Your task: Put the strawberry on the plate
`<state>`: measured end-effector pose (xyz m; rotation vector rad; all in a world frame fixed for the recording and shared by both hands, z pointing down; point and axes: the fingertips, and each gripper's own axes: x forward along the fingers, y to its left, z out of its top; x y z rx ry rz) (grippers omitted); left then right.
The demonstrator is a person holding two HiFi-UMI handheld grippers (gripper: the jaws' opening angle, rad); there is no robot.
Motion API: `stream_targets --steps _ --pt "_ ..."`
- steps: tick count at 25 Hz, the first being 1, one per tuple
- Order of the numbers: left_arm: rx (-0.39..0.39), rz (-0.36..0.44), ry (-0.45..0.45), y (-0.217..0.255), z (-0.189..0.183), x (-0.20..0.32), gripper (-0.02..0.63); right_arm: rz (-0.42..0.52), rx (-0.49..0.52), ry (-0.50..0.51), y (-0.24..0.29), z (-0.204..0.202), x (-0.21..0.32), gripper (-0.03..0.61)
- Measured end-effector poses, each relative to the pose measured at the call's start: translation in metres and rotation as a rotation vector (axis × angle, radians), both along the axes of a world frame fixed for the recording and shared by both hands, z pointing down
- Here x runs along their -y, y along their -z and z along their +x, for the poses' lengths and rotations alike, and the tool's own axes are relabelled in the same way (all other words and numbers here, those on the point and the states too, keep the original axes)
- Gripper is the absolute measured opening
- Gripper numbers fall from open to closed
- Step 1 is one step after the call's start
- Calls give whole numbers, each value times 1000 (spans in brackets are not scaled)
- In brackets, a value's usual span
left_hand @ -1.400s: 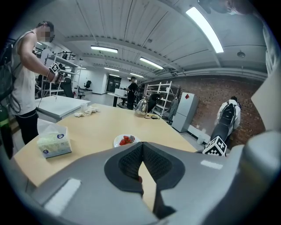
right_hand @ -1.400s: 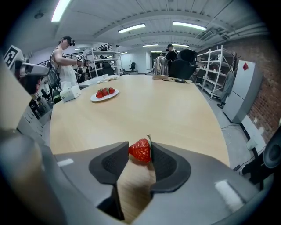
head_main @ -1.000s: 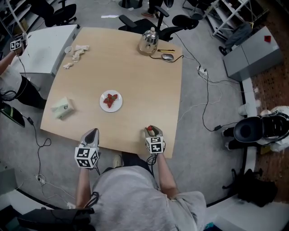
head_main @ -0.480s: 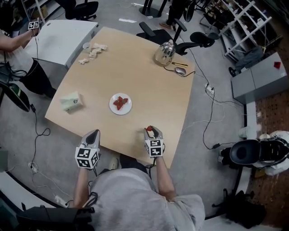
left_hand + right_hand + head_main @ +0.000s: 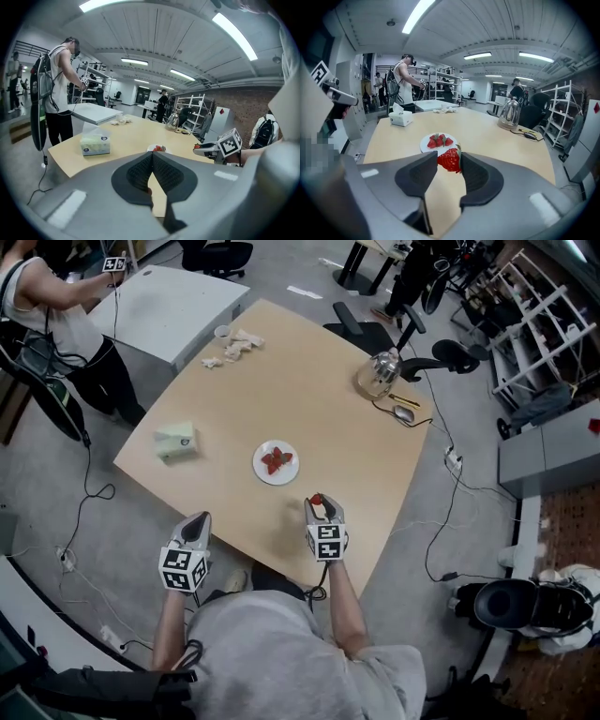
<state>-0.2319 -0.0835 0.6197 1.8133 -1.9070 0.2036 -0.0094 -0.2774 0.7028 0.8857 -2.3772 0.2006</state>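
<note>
1. Jaws of left gripper (image 5: 152, 155) shut tip to tip, empty, off the table (image 5: 309, 371) edge.
2. Right gripper (image 5: 448, 157) clamped on strawberry (image 5: 449, 161); in head view just a red speck past the tip.
3. Long axis crosswise between jaws, leafy end at right jaw, point toward left.
4. Farther over table than a second ago, nearer plate (image 5: 424, 147) with other strawberries (image 5: 439, 140).

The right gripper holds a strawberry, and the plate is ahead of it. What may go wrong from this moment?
1. The strawberry sits only at the tips of the right gripper, so it may slip out onto the table before reaching the plate.
2. The plate already holds several strawberries near its middle; a fruit released on top of them may roll over the rim or knock one out.
</note>
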Motion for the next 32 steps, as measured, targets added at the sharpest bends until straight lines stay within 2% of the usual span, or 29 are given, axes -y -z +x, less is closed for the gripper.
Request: stream_targets --steps 13,21,32 --pt "3 -22 150 0 -30 -39 20 -2 -25 153 -12 -73 25 163" --pt "0 -46 235 -2 -39 -58 20 -17 -50 227 -32 -99 33 163" --pt "-12 -78 318 -6 -43 -69 20 -63 -108 293 -71 -114 44 163"
